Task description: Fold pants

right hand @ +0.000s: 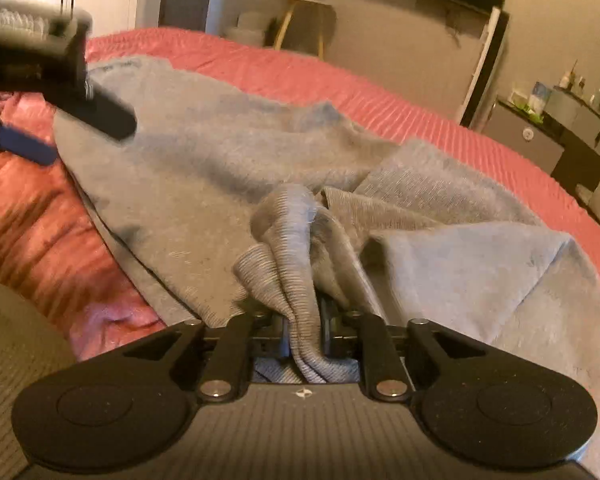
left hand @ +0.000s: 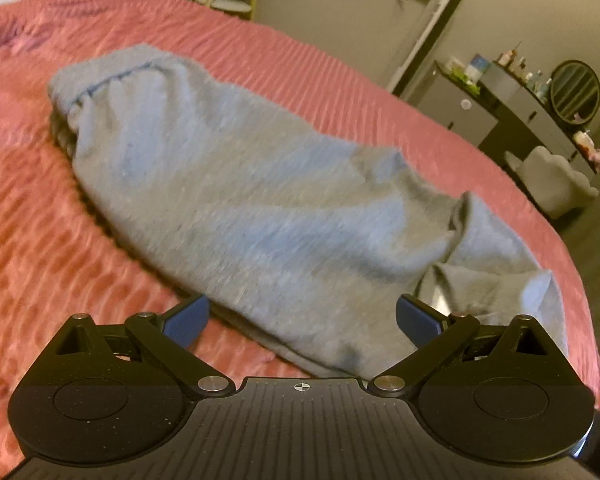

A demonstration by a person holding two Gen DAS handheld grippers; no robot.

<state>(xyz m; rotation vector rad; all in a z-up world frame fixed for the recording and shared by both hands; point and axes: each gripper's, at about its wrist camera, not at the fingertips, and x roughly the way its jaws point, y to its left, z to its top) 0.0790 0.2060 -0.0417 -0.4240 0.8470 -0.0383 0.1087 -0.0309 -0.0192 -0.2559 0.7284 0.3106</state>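
One dresser (left hand: 540, 116), pink bedspread (left hand: 40, 220), grey pants (left hand: 236, 184)

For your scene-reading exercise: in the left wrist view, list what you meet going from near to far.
Left gripper → grey pants → pink bedspread → gold-legged side table.

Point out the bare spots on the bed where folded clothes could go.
Bare pink ribbed bedspread lies left of the grey fleece pants, and another strip beyond them toward the far edge. The near right corner is crowded with bunched pant cuffs.
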